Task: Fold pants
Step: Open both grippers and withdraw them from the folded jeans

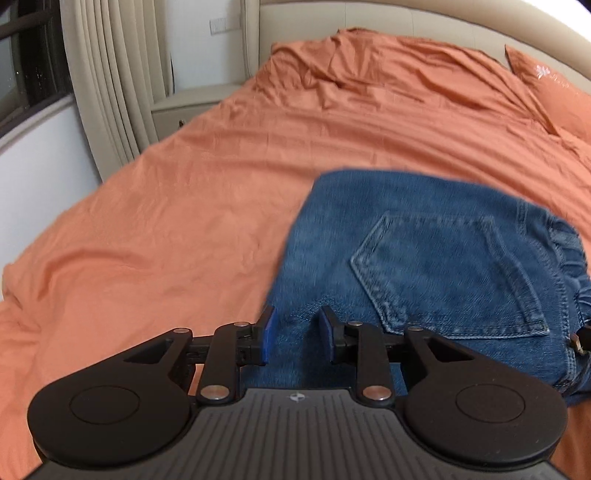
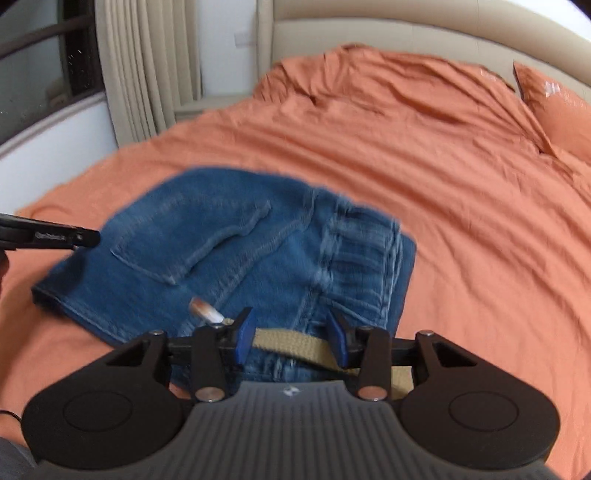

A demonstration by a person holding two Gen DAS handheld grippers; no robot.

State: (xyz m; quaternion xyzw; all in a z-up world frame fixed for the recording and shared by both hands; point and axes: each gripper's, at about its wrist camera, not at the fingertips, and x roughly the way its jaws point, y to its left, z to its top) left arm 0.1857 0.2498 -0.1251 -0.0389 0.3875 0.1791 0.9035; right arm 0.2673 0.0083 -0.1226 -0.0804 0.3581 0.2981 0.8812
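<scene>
Orange cotton bed sheet (image 1: pixel 229 155), rumpled, covers the whole bed; one matching orange pillow (image 1: pixel 546 92) lies at the far right by the beige padded headboard (image 1: pixel 406 18). One set of cream pleated curtains (image 1: pixel 110 74) hangs at far left beside a dark window.

One pair of blue denim pants (image 1: pixel 424 266) lies on the sheet, folded into a compact block, one back pocket facing up, gathered waistband toward the right edge.

Left tool (image 1: pixel 297 332): blue-padded fingers a narrow gap apart, denim of the block's near left corner showing between them. Pads look set against the cloth; whether they pinch it I cannot tell, as the frame is blurred.

Right tool (image 2: pixel 291 338): fingers a moderate gap apart, over the waistband end of the pants. One tan woven belt strap (image 2: pixel 288 341) runs across between the pads; contact with the strap cannot be judged.

Count: two tools, one pair of pants, one strap, one pillow.

View differences: the right wrist view alone shows the tan strap, a small orange-and-white tag-like item (image 2: pixel 205 312) on the denim near the left finger (too blurred to identify), and the left tool's black finger entering from the left edge. The left wrist view alone shows the pocket stitching squarely and a bit of the right tool at its right edge.
</scene>
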